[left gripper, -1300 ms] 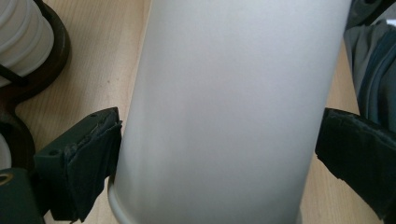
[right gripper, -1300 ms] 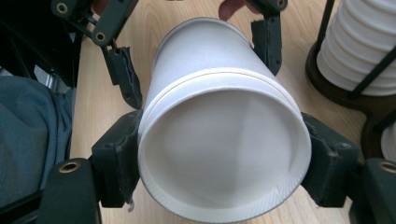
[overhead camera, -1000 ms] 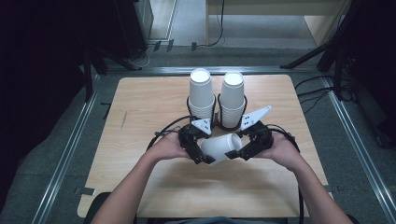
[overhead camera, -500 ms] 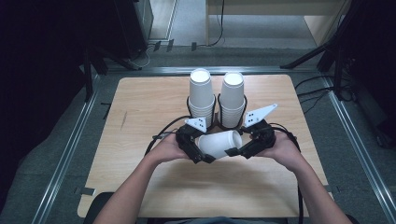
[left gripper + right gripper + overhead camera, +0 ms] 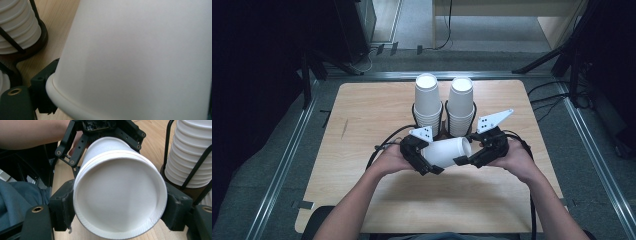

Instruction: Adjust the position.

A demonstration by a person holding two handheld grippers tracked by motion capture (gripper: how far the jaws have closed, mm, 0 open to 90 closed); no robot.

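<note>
Forearms are coming in from the near edge, and you are holding one paper cup (image 5: 447, 151) on its side between both tools, just above the near-middle of the table (image 5: 372, 115).

Left gripper (image 5: 428, 158): its jaws have just been closing a little. The cup's mouth end is sitting between them, and in the left gripper view a black jaw is pressing against the rolled rim. The jaws are standing wide because the cup is wide, but they are gripping it.

Right gripper (image 5: 468, 150): its jaws are about half open and clamping the base end. In the right gripper view both pads are bearing on the sides of the cup bottom.

Hands and cup are sitting where they were a second ago, so nothing is being pulled apart yet. My read is that you are tightening the left hold before drawing the cup off or passing it over. A faint second edge is showing behind the base; whether that is a nested cup I cannot tell.

Farther back, two cup stacks (image 5: 427, 102) are standing upright side by side in a black wire holder (image 5: 414, 112), apart from the held cup.
</note>
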